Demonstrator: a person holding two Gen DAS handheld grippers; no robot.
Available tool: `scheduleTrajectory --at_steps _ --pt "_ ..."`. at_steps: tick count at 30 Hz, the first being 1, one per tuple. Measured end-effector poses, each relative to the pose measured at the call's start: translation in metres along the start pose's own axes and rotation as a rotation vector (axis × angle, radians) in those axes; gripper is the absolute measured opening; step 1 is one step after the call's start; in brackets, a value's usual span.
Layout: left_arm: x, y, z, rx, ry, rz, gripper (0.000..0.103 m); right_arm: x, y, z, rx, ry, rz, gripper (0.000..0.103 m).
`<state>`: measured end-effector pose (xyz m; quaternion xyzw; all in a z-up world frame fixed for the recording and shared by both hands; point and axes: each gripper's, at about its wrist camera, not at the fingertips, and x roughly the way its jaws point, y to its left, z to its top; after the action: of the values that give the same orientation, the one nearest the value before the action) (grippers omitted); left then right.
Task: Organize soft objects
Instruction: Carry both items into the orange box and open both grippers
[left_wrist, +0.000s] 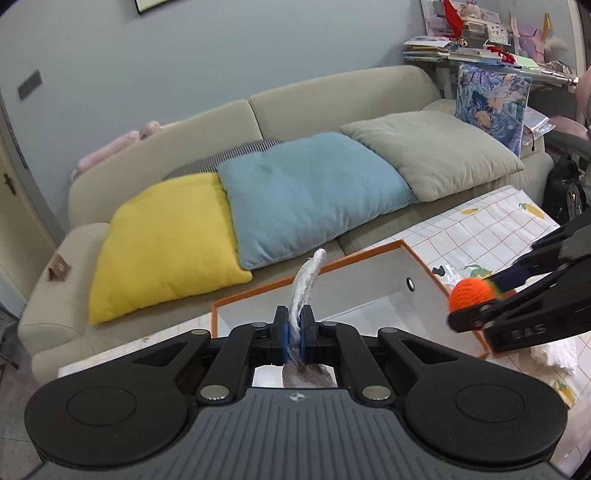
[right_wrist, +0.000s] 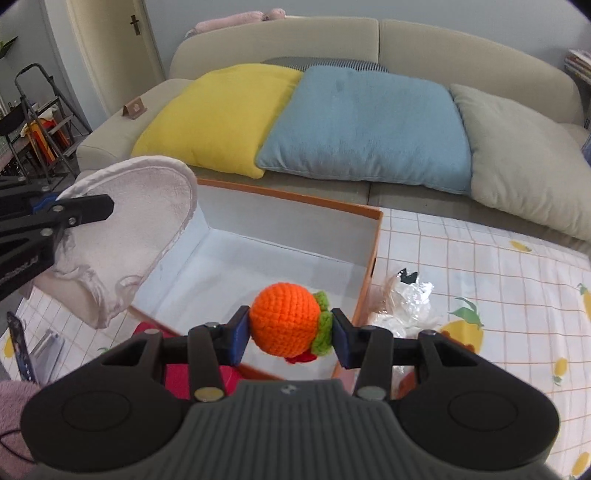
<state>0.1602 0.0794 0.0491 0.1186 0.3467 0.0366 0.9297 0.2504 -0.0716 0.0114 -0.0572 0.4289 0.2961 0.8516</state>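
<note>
My left gripper (left_wrist: 294, 328) is shut on a white cloth pad (left_wrist: 305, 291), seen edge-on and sticking up over the box. From the right wrist view the same pad (right_wrist: 125, 236) hangs broad and floppy at the left, above the box's near-left corner. My right gripper (right_wrist: 290, 334) is shut on an orange crocheted ball (right_wrist: 284, 317) with a green leaf collar, held over the box's near edge. The ball (left_wrist: 471, 293) also shows at the right of the left wrist view. The orange-rimmed box (right_wrist: 371, 266) with a white inside stands open on the tablecloth.
A crumpled clear plastic bag (right_wrist: 402, 302) lies right of the box on the lemon-print tablecloth (right_wrist: 480, 266). A red item (right_wrist: 177, 376) lies by the box's near-left corner. Behind stands a beige sofa (right_wrist: 461, 40) with yellow (right_wrist: 221, 110), blue (right_wrist: 365, 125) and grey-green (right_wrist: 524, 162) cushions.
</note>
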Motion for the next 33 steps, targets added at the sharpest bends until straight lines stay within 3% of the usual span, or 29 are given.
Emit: scheduleTrajectory --at_steps 5,9,13,22,27,31,33 --pt "0.035 -0.002 -0.006 0.067 0.022 0.019 0.006 0.049 0.001 0.007 0.019 0.101 0.027 0.045" --pt "0.057 -0.015 -0.019 0.210 0.027 0.064 0.006 0.078 0.003 0.001 0.039 0.178 0.022 0.045" --pt "0.076 -0.021 -0.032 0.261 0.109 0.035 0.007 0.091 0.002 -0.007 0.073 0.242 0.025 0.045" --pt "0.093 -0.010 -0.049 0.186 0.218 -0.001 0.016 0.100 0.012 -0.009 0.032 0.274 0.017 0.046" --pt "0.085 -0.004 -0.043 0.151 0.192 0.002 0.033 0.097 0.006 -0.007 0.052 0.276 0.016 0.048" --pt "0.070 0.001 -0.036 0.095 0.151 -0.011 0.050 0.087 0.004 -0.002 0.068 0.247 0.024 0.058" --pt "0.060 0.002 -0.032 0.071 0.125 -0.015 0.053 0.078 0.005 0.001 0.068 0.224 0.028 0.062"
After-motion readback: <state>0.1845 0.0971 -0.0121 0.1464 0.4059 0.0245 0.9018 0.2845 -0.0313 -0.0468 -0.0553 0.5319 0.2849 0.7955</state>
